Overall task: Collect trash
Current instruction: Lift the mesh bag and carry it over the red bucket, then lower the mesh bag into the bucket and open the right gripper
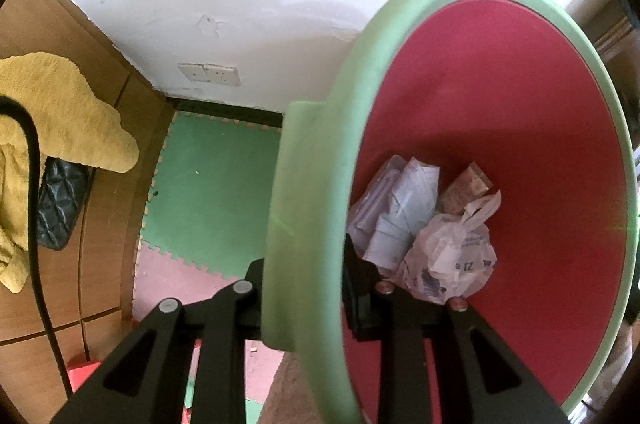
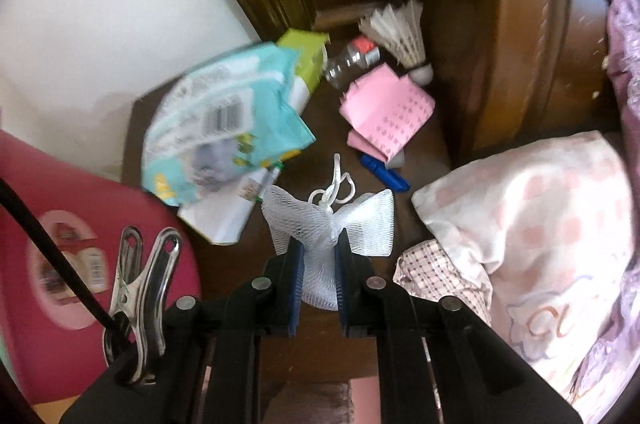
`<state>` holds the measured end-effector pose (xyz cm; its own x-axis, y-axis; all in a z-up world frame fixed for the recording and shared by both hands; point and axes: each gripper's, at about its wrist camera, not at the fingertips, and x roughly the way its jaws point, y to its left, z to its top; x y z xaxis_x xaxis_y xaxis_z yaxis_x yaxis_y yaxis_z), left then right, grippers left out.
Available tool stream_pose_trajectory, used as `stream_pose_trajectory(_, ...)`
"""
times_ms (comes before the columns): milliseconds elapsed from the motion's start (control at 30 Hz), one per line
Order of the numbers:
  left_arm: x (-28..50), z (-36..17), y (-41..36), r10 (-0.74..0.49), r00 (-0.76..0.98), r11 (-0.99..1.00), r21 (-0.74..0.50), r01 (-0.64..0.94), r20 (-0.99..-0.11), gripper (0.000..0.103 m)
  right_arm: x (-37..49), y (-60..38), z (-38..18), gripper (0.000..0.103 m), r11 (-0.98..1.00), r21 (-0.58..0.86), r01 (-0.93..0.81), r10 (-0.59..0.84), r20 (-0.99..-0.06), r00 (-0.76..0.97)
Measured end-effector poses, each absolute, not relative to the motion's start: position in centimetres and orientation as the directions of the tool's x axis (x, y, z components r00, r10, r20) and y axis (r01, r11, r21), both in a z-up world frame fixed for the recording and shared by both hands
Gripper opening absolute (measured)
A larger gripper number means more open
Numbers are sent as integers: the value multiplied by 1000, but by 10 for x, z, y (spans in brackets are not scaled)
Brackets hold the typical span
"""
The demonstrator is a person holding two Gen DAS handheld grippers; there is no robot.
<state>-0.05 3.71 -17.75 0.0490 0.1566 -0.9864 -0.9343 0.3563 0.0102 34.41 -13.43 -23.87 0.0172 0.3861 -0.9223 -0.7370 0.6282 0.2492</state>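
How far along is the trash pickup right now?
Done: crumpled paper and a plastic bag lie in the bin, gripped by the left gripper. In hand: the right gripper holds a white mesh pouch. Left: plastic bottle, pink paper, shuttlecock.

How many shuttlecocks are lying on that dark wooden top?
1. The shuttlecock lies at the back, against the wooden panel, beside the plastic bottle and pink paper. More could be hidden under the clutter.

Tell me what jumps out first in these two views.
In the left wrist view, a big green-rimmed red plastic bin fills the right side, crumpled paper and plastic trash at its bottom. In the right wrist view, the right tool pinches a white mesh net pouch above a cluttered dark wooden surface.
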Motion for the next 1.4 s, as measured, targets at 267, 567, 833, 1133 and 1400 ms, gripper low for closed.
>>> stream_pose_trajectory(267, 0, -178, 37, 155, 52, 362, 7, -932, -987, 24, 323, -158, -166, 15, 607, 302, -735, 500, -864, 58)
stream_pose_trajectory(567, -1, -180, 38, 139, 72, 356, -18, -934, -988, 24, 282, -152, -91, 15, 516, 343, -785, 611, -789, 56)
stream_pose_trajectory(833, 0, -181, 34, 144, 81, 361, -24, -932, -986, 24, 237, -120, -46, 15, 359, 349, -866, 667, -745, -24)
stream_pose_trajectory(1133, 1, -182, 34, 145, 89, 365, -30, -930, -985, 24, 191, -97, -71, 15, 263, 353, -898, 590, -795, -140)
stream_pose_trajectory(1400, 2, -182, 33, 148, 97, 378, -34, -925, -984, 24, 173, -94, -86, 16, 233, 327, -916, 538, -828, -159)
